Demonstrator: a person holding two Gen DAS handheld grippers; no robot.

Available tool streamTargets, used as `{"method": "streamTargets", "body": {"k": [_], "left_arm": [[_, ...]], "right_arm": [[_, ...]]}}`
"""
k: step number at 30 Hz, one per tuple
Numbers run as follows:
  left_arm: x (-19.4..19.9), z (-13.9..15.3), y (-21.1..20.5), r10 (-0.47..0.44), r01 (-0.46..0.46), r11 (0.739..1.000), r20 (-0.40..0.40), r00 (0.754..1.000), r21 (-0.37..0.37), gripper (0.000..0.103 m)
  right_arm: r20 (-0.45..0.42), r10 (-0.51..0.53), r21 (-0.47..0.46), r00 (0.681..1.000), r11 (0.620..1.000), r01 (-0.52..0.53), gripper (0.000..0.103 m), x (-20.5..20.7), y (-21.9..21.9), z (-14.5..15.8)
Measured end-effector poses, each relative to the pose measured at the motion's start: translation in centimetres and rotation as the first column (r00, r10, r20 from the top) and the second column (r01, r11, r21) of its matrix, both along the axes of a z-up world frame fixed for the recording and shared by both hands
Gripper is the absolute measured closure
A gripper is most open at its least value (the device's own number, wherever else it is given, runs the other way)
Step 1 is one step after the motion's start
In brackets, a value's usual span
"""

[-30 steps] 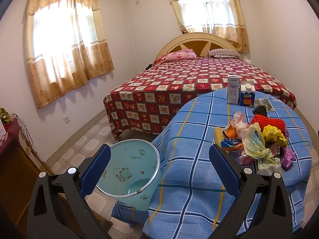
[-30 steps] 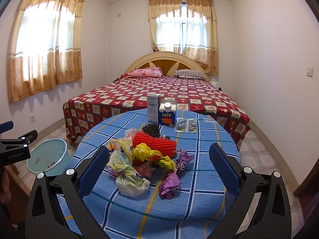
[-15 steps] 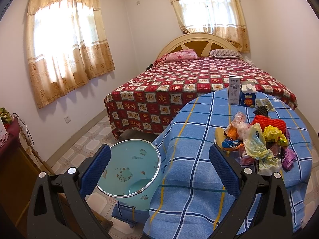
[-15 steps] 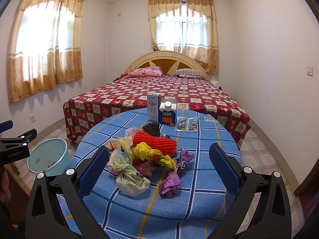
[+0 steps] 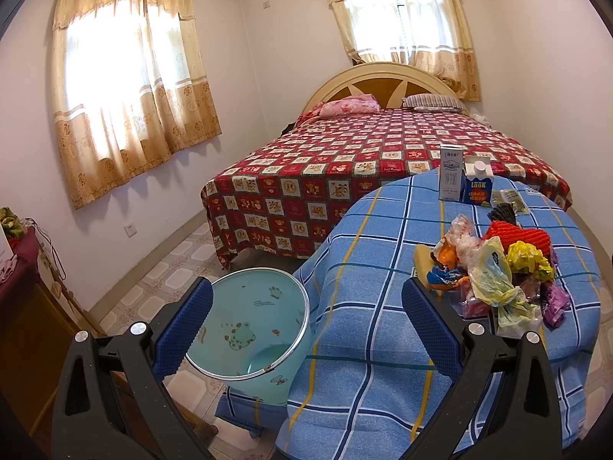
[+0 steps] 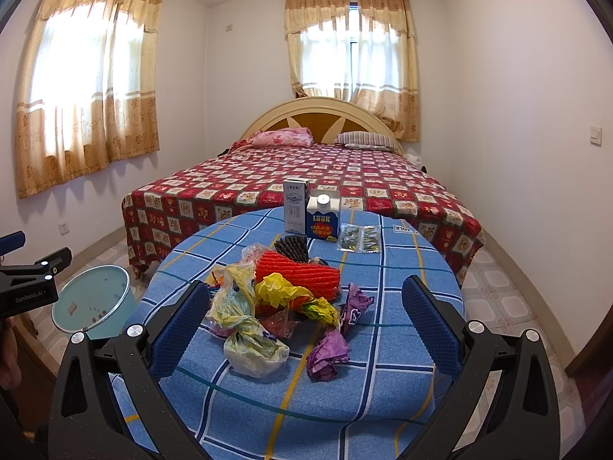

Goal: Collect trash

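Both grippers, left (image 5: 306, 329) and right (image 6: 306, 329), held their fingers spread wide and empty. The trash (image 6: 276, 306) lay heaped on the bench (image 6: 383, 345), between the right fingers; the bin (image 5: 249, 329) stood on the floor beside the bench.

In front of me stands a round table (image 6: 402, 306) under a blue checked cloth. Near its middle lies a heap of crumpled plastic bags and wrappers (image 6: 276, 299), with a purple wrapper (image 6: 329, 349) at its right edge. At the far side two cartons (image 6: 312, 214) stand upright, touching, and two small sachets (image 6: 358, 238) lie flat just beside them.
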State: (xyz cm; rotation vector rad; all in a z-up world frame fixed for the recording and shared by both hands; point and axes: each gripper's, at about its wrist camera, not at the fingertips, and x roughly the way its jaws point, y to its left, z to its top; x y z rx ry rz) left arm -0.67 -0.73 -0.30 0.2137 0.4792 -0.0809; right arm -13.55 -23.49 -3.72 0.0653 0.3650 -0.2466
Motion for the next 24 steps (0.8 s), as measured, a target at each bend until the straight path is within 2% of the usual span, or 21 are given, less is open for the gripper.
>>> {"method": "streamTargets", "body": {"k": [14, 17, 24], "left_arm": [[-0.33, 0.25, -0.17, -0.011, 0.011, 1.0, 0.014, 1.0, 0.013, 0.006], [-0.49, 0.49, 0.29, 0.004, -0.004, 1.0, 0.025, 1.0, -0.012, 0.006], [0.22, 0.0, 0.25, 0.007, -0.008, 1.0, -0.022, 1.0, -0.017, 0.006]], "right_arm": [[-0.004, -0.004, 0.0, 1.0, 1.0, 0.004, 0.005, -0.14, 0.3, -0.03], [0.0, -0.001, -0.003, 1.0, 1.0, 0.001, 0.005, -0.22, 0.41, 0.0], [-0.007, 0.013, -0.003, 1.0, 1.0, -0.013, 0.005, -0.18, 0.85, -0.13]]}}
